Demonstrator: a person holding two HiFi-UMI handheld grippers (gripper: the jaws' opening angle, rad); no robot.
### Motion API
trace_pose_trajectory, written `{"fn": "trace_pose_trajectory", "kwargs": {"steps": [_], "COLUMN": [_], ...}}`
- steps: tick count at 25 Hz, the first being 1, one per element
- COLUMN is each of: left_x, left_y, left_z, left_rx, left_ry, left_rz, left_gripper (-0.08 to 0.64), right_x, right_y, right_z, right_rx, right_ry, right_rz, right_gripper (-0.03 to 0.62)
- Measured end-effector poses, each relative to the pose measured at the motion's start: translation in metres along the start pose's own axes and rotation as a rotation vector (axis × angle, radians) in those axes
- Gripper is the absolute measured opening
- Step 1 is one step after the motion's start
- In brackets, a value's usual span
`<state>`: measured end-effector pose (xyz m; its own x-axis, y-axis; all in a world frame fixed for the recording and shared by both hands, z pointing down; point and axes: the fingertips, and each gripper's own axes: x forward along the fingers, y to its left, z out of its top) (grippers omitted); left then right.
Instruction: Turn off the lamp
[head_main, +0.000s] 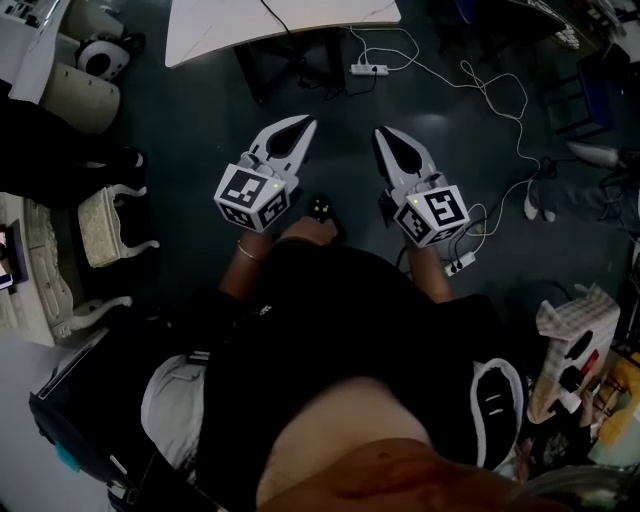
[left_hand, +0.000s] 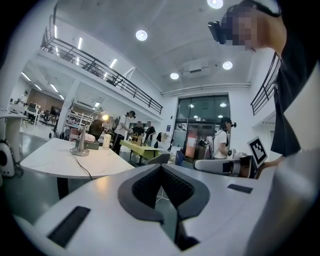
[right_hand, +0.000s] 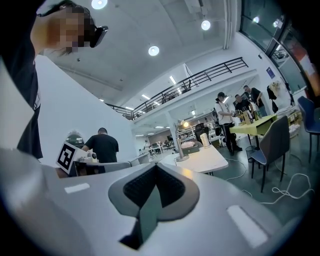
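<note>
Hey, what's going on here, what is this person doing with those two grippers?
A person holds the left gripper and the right gripper out in front, both shut and empty. The lamp stands lit on the white table ahead, apart from both grippers, so it is not yet turned off.

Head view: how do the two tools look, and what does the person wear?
The left tool and right tool are alike: pale grey pointed shells with black inner pads, each carrying a white cube with black square markers. The person wears a black top and a thin bracelet on the left wrist.
</note>
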<state>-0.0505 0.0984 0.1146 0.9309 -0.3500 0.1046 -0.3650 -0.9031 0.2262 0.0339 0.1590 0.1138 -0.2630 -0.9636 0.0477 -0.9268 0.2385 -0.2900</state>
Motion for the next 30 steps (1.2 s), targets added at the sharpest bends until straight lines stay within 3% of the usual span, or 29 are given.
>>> {"fn": "trace_pose_trajectory", "kwargs": {"steps": [21,30], "left_x": [0.034,0.048], "left_y": [0.083,0.097], "left_z": [0.016,0.009], "left_rx": [0.004,-0.022], "left_ry": [0.005,0.008], "left_rz": [0.094,0.106], "left_gripper": [0.006,0.006], "right_x": [0.093,0.101], "right_y": [-0.034,-0.054], "right_z": [0.005,-0.002], "right_rx": [0.004,0.020], "right_ry": [0.064,0.097], "right_rz": [0.089,0.070], "right_gripper": [-0.002,-0.002]}}
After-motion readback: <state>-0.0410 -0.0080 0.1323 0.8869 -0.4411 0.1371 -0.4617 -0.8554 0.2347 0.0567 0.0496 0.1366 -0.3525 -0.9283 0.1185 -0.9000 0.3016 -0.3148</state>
